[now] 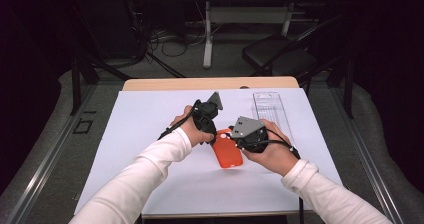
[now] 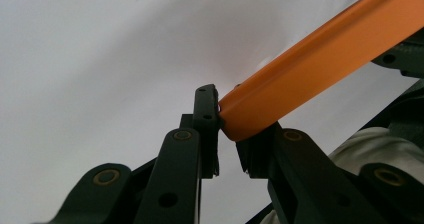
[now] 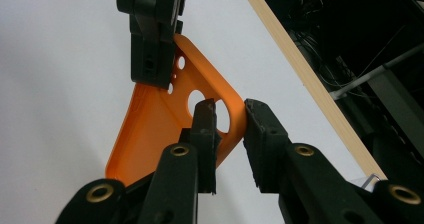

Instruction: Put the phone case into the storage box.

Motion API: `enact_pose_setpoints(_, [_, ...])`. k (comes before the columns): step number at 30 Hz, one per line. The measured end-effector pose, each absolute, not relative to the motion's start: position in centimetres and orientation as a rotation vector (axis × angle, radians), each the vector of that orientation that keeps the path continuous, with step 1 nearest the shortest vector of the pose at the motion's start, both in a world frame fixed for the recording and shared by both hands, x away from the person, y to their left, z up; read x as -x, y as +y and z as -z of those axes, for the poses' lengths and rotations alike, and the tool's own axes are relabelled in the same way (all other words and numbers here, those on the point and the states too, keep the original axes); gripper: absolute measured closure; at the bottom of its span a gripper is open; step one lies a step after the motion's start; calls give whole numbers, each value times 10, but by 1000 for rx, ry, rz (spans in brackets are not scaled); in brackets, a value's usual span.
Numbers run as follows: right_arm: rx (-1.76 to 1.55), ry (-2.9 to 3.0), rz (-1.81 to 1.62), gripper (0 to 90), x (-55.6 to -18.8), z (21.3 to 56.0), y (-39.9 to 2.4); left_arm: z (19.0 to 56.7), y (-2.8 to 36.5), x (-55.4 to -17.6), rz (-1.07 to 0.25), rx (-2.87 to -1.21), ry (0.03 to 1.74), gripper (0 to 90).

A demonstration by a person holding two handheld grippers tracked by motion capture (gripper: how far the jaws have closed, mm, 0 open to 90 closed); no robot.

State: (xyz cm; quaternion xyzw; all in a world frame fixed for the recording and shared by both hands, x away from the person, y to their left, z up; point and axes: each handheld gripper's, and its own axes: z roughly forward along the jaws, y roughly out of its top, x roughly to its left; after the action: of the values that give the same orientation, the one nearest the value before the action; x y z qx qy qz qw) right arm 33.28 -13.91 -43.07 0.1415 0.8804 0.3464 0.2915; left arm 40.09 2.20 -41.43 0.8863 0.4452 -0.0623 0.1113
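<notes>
An orange phone case (image 1: 230, 156) hangs low over the white sheet between both hands. My left gripper (image 1: 215, 135) comes at it from the left and is shut on one end; in the left gripper view the pads (image 2: 227, 129) pinch the case (image 2: 310, 69) at its edge. My right gripper (image 1: 236, 143) comes from the right. In the right gripper view its jaws (image 3: 230, 116) straddle a corner of the case (image 3: 155, 129) beside the camera cut-outs, with a little gap still showing, while the left gripper (image 3: 150, 76) clamps the far edge.
A white sheet (image 1: 150, 134) covers the wooden table (image 1: 200, 83). A clear plastic tray (image 1: 267, 109) lies at the back right, just beyond my right hand. Past the table stand a dark chair (image 1: 280, 54), desk legs and cables.
</notes>
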Motion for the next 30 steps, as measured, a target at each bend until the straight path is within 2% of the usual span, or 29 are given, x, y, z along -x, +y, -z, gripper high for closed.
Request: enact_pose_setpoints(30, [-329, 2313, -848, 796, -331, 431, -132, 416, 19, -400, 182, -2610, 1300, 795])
